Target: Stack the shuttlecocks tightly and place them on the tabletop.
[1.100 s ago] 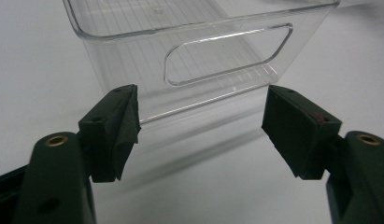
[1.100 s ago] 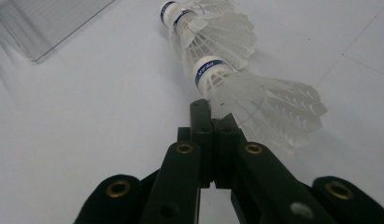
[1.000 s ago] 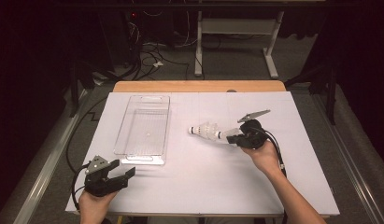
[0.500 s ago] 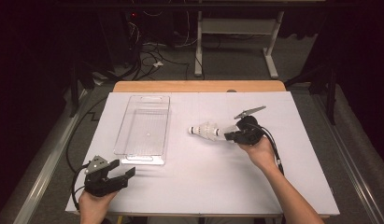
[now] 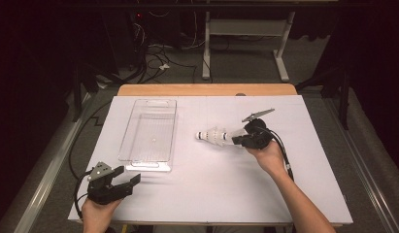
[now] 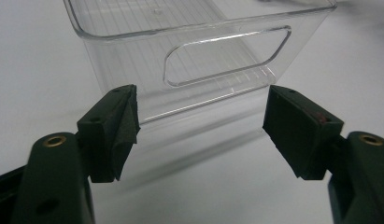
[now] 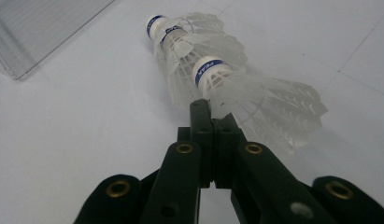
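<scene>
- Right tongs [image 7: 206, 109] are closed right down, jaws together, nipping the edge of the feather skirt of the nearest shuttlecock in a nested stack of three shuttlecocks [image 7: 213, 79]; in the high view that stack [image 5: 214, 136] lies on the white worktop [image 5: 197, 194], just right of the clear bin [image 5: 151, 128], with the right tongs [image 5: 236, 140] at its skirt end.
- Left tongs [image 6: 201, 126] stand wide open with nothing between the jaws, facing the handle end of the bin [image 6: 227, 60]; in the high view they [image 5: 131, 177] rest near the worktop's front-left corner.
- Grip looks thin: only the skirt's rim is caught, so lift slowly and keep the stack level, or the front two may slide off.
- Carry it cork-first over the bin's near wall and lower it well inside before letting go.
- Feathers crush easily; squeeze no harder.
- If the light bin skates, steady its handle end with the left tongs.
</scene>
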`<action>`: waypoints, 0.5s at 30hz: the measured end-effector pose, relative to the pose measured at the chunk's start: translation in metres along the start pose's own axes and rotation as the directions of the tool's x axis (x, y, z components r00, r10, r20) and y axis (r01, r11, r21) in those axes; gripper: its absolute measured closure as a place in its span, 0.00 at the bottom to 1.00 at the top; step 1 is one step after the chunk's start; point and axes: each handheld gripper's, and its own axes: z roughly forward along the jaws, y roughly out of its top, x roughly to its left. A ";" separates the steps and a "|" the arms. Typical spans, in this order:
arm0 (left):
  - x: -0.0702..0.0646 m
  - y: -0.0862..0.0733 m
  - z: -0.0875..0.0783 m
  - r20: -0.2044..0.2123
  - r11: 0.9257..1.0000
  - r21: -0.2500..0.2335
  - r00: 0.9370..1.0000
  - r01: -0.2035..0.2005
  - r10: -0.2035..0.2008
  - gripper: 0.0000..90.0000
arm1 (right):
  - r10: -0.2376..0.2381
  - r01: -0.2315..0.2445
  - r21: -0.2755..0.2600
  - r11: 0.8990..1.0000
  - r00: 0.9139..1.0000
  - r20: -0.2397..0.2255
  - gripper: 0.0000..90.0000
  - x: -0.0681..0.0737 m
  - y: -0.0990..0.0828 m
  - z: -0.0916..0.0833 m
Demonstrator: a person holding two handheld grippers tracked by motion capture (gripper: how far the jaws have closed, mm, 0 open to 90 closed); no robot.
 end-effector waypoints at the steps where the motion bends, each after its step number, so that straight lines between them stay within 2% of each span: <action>1: 0.000 0.000 0.000 0.001 1.000 -0.001 1.000 0.000 0.000 0.31 | 0.000 0.000 0.000 1.000 1.000 0.000 1.00 0.000 0.001 0.000; 15: 0.001 0.000 -0.001 0.004 1.000 -0.006 1.000 0.004 -0.004 0.28 | -0.009 0.009 0.010 1.000 1.000 -0.006 1.00 0.003 0.007 0.007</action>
